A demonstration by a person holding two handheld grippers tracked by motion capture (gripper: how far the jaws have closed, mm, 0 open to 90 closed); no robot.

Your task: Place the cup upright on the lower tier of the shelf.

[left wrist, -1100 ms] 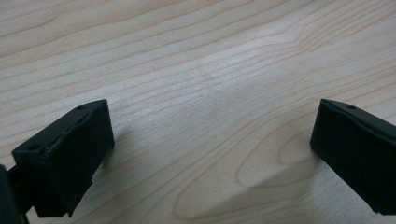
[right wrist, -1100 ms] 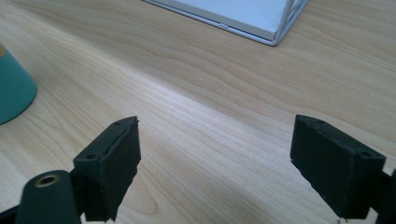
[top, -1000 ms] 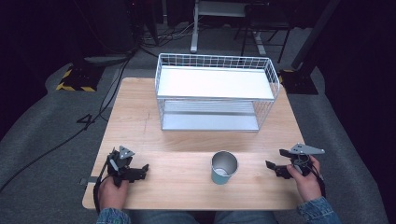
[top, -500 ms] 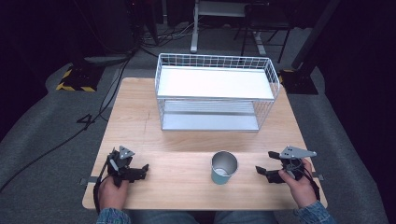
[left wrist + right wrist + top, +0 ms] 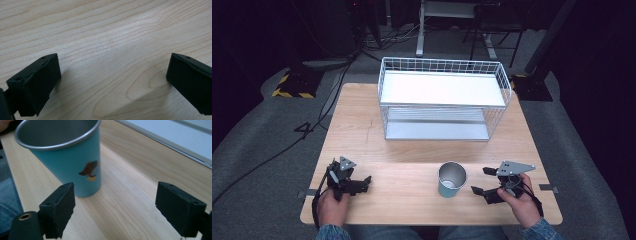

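An upright teal metal cup (image 5: pixel 452 180) with a silver inside stands near the table's front edge, right of centre. My right gripper (image 5: pixel 482 181) is open just to its right and points at it. In the right gripper view the cup (image 5: pixel 65 155), which bears a small picture, rises just beyond the left jaw, and the open right gripper (image 5: pixel 115 205) holds nothing. My left gripper (image 5: pixel 366 184) rests at the front left of the wooden table (image 5: pixel 412 165). In its own view the left gripper (image 5: pixel 113 75) is wide open over bare wood.
A white wire rack (image 5: pixel 382 90) with an upper and a lower shelf stands at the back middle of the table. Its lower shelf edge (image 5: pixel 175 147) runs behind the cup. A dark floor with cables surrounds the table.
My right gripper has moved left and a little lower, close up to the cup. The left gripper and the cup have stayed put.
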